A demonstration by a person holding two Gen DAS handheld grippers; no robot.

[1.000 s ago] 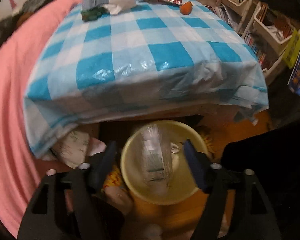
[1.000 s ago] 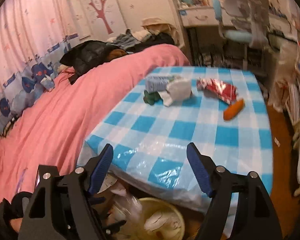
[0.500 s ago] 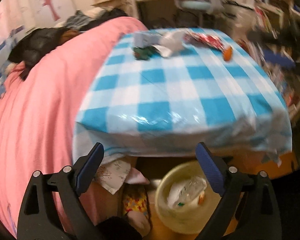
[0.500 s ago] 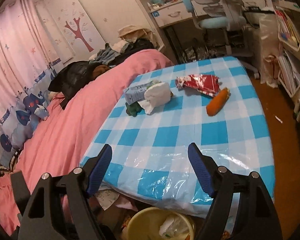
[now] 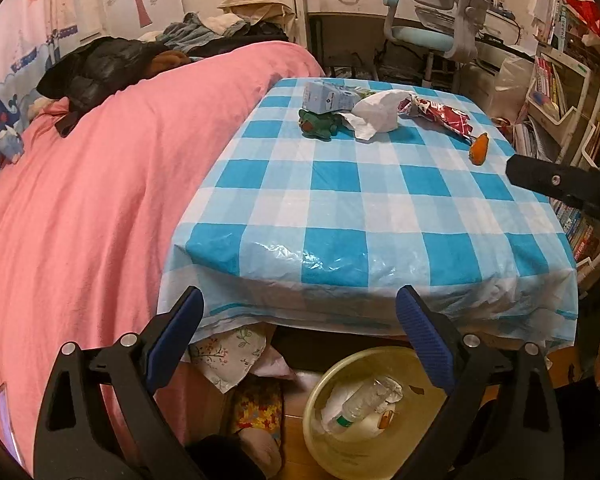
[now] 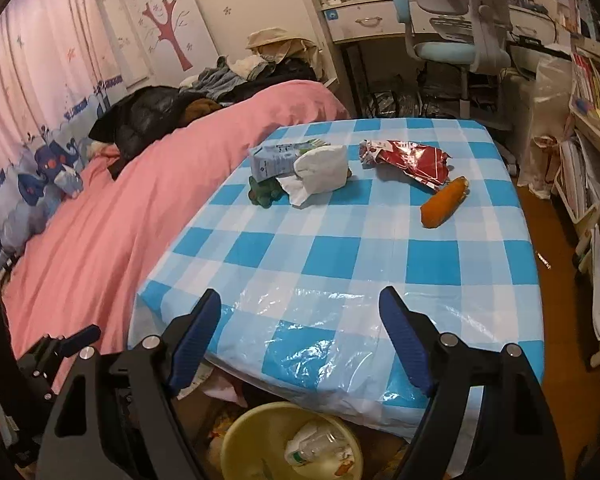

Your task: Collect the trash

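A yellow trash bin (image 5: pixel 320 408) (image 6: pixel 240 436) stands on the floor under the table's near edge, holding a clear plastic bottle (image 5: pixel 360 404) and crumpled paper. On the blue-checked table (image 5: pixel 340 184) lie a blue carton (image 5: pixel 324 98), a green toy (image 5: pixel 318 122), a white crumpled tissue (image 5: pixel 376 114), a red wrapper (image 5: pixel 440 114) and an orange piece (image 5: pixel 480 148). They also show in the right wrist view: carton (image 6: pixel 272 160), tissue (image 6: pixel 320 172), wrapper (image 6: pixel 412 158), orange piece (image 6: pixel 444 202). My left gripper (image 5: pixel 300 328) and right gripper (image 6: pixel 300 332) are both open and empty, near the table's front edge.
A pink bedspread (image 5: pixel 100 200) lies left of the table. Bookshelves (image 5: pixel 572 92) stand at the right. A desk and blue chair (image 6: pixel 448 48) are behind the table. Floral fabric (image 5: pixel 228 356) sits under the table beside the bin.
My left gripper has risen from just over the bin, where the bottle dropped in, and now looks across the table. My right gripper has lifted and moved forward over the table edge.
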